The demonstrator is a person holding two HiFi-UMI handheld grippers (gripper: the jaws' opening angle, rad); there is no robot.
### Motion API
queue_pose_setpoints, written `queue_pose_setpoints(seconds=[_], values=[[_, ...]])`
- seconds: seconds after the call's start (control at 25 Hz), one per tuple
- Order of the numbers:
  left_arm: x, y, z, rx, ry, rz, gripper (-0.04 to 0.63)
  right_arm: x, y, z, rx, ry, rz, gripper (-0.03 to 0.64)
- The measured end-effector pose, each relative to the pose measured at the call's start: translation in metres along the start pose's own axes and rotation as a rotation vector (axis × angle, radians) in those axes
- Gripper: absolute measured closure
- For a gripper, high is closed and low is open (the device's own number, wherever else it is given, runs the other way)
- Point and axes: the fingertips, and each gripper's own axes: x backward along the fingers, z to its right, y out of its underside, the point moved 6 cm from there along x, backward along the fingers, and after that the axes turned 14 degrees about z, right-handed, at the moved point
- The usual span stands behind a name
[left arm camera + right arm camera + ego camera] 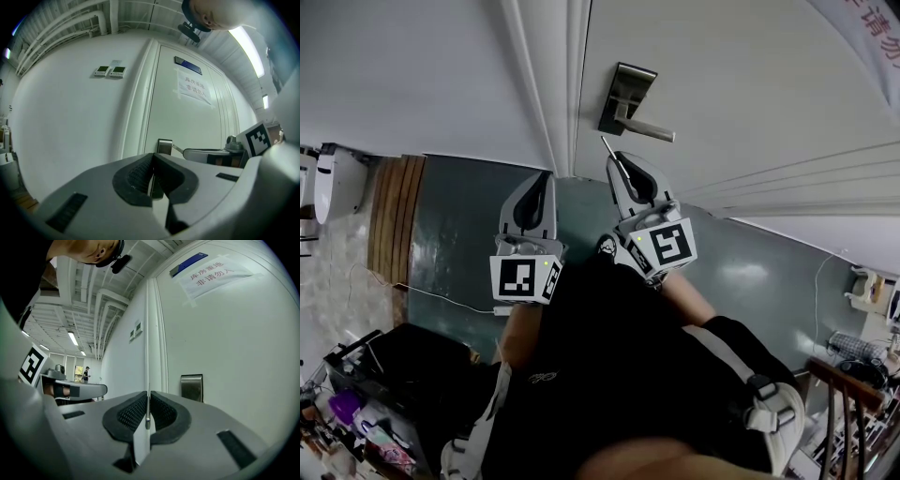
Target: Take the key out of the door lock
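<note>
Right tongs (148, 401): the jaws are narrow and clamp the key (147, 416). The pads press on its flat faces. The key is seen edge-on as a thin metal strip that runs forward out of the jaw tips.

In the head view, the key (610, 152) projects from the right tongs (620, 165) toward the door (741, 84). Its tip is near the lower corner of the lock plate (630, 89). In the right gripper view, the lock plate (192, 387) lies to the right of the key line, so the blade is outside the lock and points at the frame beside it.

Left tongs (152, 159): the jaws are together at the tips and hold nothing. In the head view, the left tongs (546, 180) stand level beside the right tongs, on the frame side, and apart from the door.

The left gripper view shows the key (176, 148) as a thin rod between the right tongs and the lock plate (164, 146).

A lever handle (652, 131) extends from the lower part of the lock plate, away from the frame (553, 84).

The door is white and shut. A paper sign (194, 86) is taped to it above the lock.

Two small switches (108, 71) are mounted on the white wall (412, 66) beyond the frame.

The floor (469, 244) below is dark green
</note>
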Motion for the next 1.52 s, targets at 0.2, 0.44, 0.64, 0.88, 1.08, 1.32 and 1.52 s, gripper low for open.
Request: queue_pose_setpoints(seconds=[0.2,0.44,0.64,0.88,1.08,1.32,1.52], values=[[-0.001,0.004,-0.001,0.004,0.004,-0.004,0.572,0.003,0.005,0.003,-0.017,0.026,-0.027,0.586],[-0.002,0.004,0.0,0.009,0.009,-0.006,0.572,0.003,0.002,0.003,0.0,0.02,-0.012,0.586],[-0.003,0.005,0.001,0.015,0.013,-0.005,0.572,0.004,0.003,0.004,-0.009,0.023,-0.017,0.586],[-0.003,0.009,-0.001,0.026,0.01,-0.012,0.572,0.004,0.003,0.005,-0.013,0.025,-0.015,0.586],[-0.003,0.01,0.0,0.029,0.013,-0.013,0.572,0.004,0.004,0.005,-0.01,0.023,-0.016,0.586],[-0.003,0.014,-0.001,0.037,0.009,-0.023,0.572,0.006,0.008,0.007,-0.03,0.037,-0.039,0.586],[-0.003,0.017,-0.002,0.042,0.006,-0.027,0.572,0.007,0.008,0.008,-0.024,0.039,-0.036,0.586]])
